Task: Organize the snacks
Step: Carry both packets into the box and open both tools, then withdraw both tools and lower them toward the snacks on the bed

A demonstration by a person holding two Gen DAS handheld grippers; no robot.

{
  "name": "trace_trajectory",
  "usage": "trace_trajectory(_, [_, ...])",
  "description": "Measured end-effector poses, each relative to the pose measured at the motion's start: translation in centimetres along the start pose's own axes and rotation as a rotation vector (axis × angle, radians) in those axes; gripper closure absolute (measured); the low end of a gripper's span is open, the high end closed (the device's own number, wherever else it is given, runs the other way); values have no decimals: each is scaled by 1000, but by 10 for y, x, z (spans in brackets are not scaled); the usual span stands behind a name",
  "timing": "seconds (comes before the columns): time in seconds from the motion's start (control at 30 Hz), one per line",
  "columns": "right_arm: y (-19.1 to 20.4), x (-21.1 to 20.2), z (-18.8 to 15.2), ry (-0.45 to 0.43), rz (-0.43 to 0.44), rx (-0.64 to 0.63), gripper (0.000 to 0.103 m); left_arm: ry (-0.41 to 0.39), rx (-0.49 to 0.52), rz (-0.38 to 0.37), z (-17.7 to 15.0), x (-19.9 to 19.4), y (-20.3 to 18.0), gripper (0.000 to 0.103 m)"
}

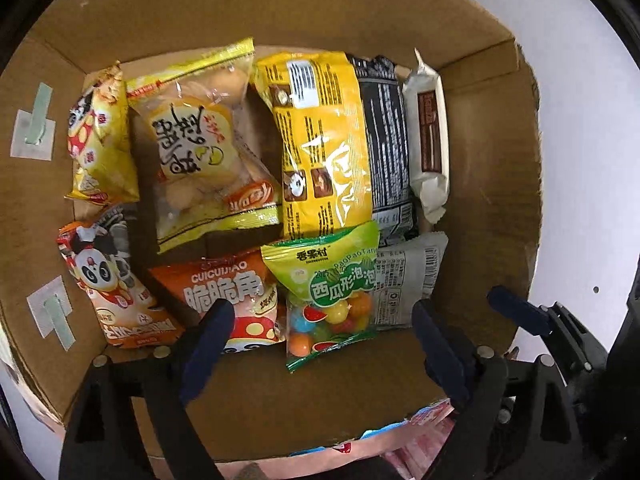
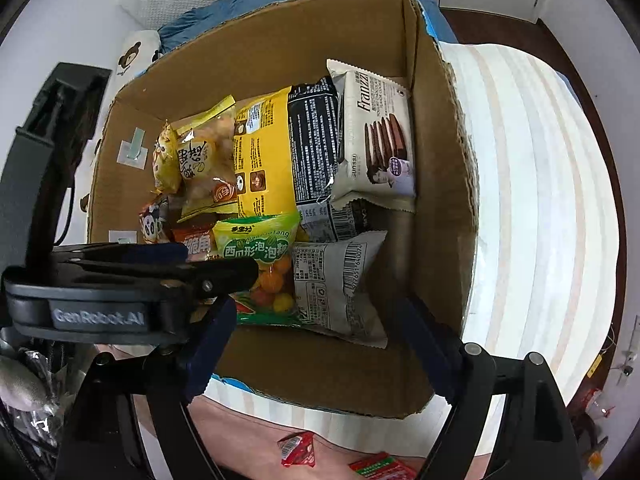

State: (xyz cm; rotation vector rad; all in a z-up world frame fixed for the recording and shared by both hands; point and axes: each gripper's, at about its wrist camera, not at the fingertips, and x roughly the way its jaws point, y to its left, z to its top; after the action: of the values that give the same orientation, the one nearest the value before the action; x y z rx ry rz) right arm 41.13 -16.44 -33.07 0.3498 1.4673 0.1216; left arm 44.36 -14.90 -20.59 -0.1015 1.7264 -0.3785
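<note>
Both claws point down into an open cardboard box [image 1: 280,8] packed with snack bags. The left claw [image 1: 320,320] is released, its blue-tipped fingers [image 1: 212,320] spread to either side of the green gumball bag [image 1: 332,276] at the lower centre of the left wrist view, pressing nothing. The right claw [image 2: 316,324] is likewise released and grasps nothing; between its fingers lies the grey barcode packet [image 2: 340,276]. A yellow bag [image 1: 320,140] and a black bag [image 1: 386,140] sit at centre, with a cream wafer pack [image 2: 376,136] upper right. The box rests on a striped bed [image 2: 532,200].
</note>
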Motion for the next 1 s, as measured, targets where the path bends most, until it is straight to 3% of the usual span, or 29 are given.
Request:
trace_trajectory(0.23, [10, 0, -7, -31, -48, 5, 9, -121, 16, 88, -2, -41, 2, 12])
trace_trajectory(0.37, [9, -7, -12, -68, -55, 40, 9, -231, 30, 162, -16, -66, 10, 12])
trace_trajectory(0.53, [9, -19, -17, -125, -67, 61, 9, -303, 24, 215, -35, -80, 22, 12])
trace_trajectory(0.73, [16, -20, -21, -148, -83, 52, 9, -346, 0, 231, -58, -82, 37, 12])
trace_trajectory(1.0, [26, -38, -37, -209, -71, 34, 9, -420, 16, 258, -82, -85, 29, 12])
